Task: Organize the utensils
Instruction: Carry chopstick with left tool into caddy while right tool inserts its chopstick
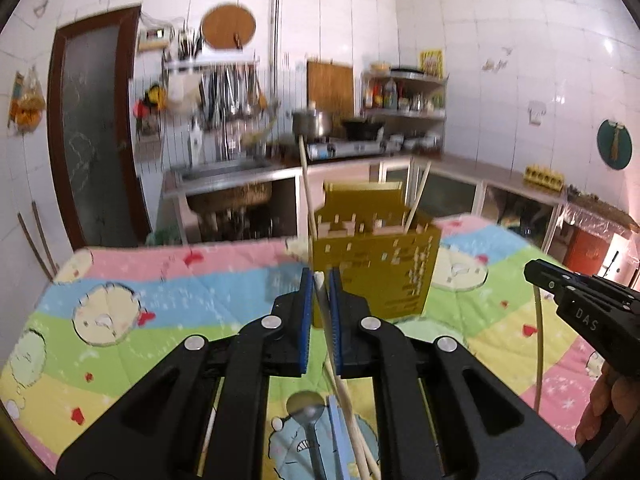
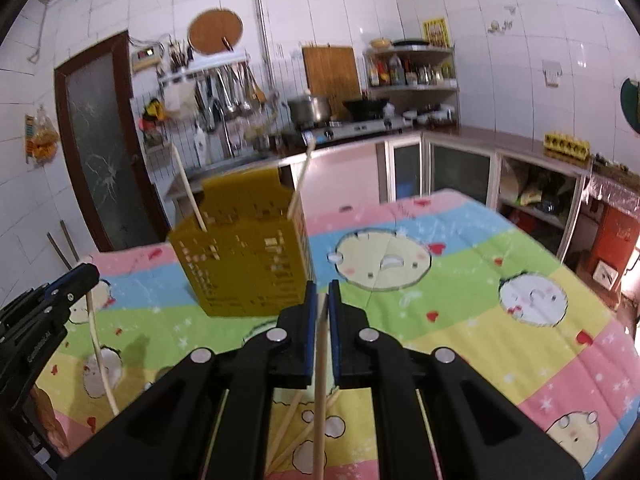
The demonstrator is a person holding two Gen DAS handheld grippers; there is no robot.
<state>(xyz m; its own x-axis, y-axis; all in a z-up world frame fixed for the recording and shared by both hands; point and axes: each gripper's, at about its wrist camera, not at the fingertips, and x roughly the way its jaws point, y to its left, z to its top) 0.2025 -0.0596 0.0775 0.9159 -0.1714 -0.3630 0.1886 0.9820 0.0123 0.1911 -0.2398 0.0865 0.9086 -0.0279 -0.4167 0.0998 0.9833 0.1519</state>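
Left tongs are clamped on a chopstick, short of the yellow holder standing on the quilted bench; a spoon and more sticks lie below, seen only here. From the right wrist, right tongs pinch another chopstick beside that holder, which already carries two. Next, I judge, each stick must be tipped upright and lowered in.

Both views are bright and evenly lit, with soft glare on the glossy white wall tiles at upper right. Fisheye bending curves the edges and darkens the corners. The perforated yellow plastic utensil holder at centre is motion-blurred
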